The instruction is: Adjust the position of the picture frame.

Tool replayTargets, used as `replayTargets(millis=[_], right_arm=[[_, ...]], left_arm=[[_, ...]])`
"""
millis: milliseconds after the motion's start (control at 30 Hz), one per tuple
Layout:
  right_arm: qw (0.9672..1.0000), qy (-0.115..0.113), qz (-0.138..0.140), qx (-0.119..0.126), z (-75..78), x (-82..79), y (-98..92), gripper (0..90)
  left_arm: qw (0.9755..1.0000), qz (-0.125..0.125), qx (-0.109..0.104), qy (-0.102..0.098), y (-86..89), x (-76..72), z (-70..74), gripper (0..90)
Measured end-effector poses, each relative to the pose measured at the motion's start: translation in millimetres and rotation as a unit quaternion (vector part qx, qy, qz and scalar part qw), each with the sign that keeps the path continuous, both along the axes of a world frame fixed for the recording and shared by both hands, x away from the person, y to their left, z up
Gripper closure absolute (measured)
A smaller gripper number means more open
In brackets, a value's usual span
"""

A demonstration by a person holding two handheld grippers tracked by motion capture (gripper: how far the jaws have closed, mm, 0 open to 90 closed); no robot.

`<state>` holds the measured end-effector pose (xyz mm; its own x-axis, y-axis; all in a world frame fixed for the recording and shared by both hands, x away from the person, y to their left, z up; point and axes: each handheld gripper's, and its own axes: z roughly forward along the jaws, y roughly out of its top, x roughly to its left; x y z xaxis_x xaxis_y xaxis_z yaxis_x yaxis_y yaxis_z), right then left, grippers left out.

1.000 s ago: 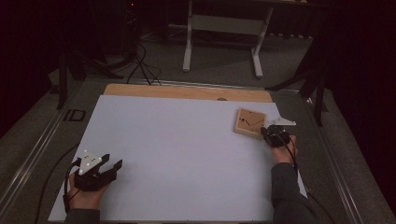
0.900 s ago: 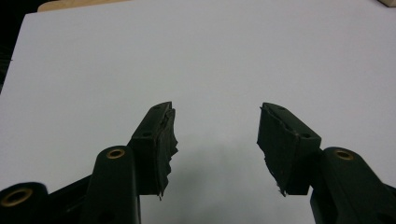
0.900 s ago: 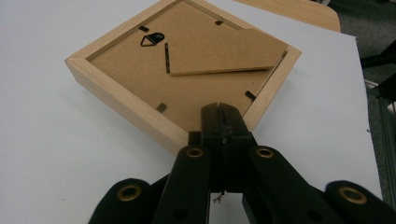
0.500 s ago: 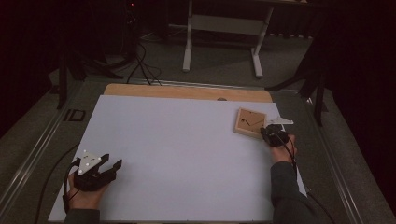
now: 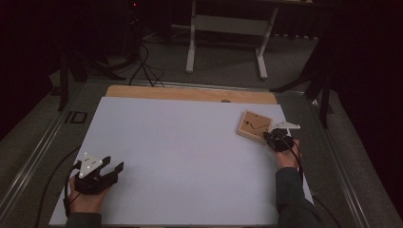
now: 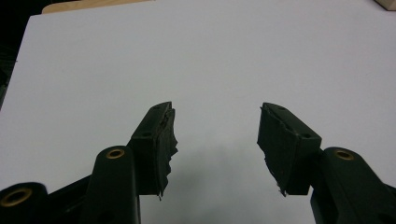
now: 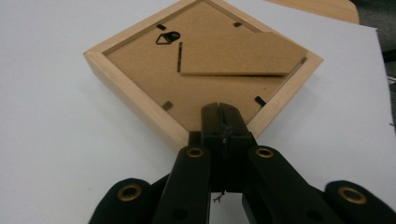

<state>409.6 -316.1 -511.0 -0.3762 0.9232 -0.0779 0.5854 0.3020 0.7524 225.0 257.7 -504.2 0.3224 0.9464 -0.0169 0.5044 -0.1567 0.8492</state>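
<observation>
Frame first: a small square picture frame of pale wood (image 5: pixel 255 126) lies face down near the right edge of the white tabletop (image 5: pixel 190 156), towards the far right corner. In the right gripper view we see its brown fibreboard back (image 7: pixel 205 70), a folded-flat easel stand (image 7: pixel 243 58) across it, a black hanging loop (image 7: pixel 167 38) and small metal tabs along the rim. Our right gripper (image 7: pixel 223 122) has its jaws pressed together with nothing between them; their tips sit over the near corner of the frame, and we cannot tell whether they touch the backing. Our left gripper (image 6: pixel 215 140) rests near the tabletop's near left corner, well apart from the frame, with its jaws spread wide over bare white surface and holding nothing. Along the far edge we see a strip of light wooden board (image 5: pixel 190 93). Beyond it, on the dark floor, stand a white table stand (image 5: pixel 228 42) and loose black cables (image 5: pixel 142 66). Nothing lies between the two grippers.
</observation>
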Motion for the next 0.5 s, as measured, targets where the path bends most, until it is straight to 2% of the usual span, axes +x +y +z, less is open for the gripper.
replayTargets(millis=[500], right_arm=[[0.9994, -0.003, 0.035, -0.005, -0.3, -14.9, 12.7, 89.9]], left_arm=[[1.0, 0.003, 0.0, -0.004, 0.0, -0.5, 0.7, 45.7]])
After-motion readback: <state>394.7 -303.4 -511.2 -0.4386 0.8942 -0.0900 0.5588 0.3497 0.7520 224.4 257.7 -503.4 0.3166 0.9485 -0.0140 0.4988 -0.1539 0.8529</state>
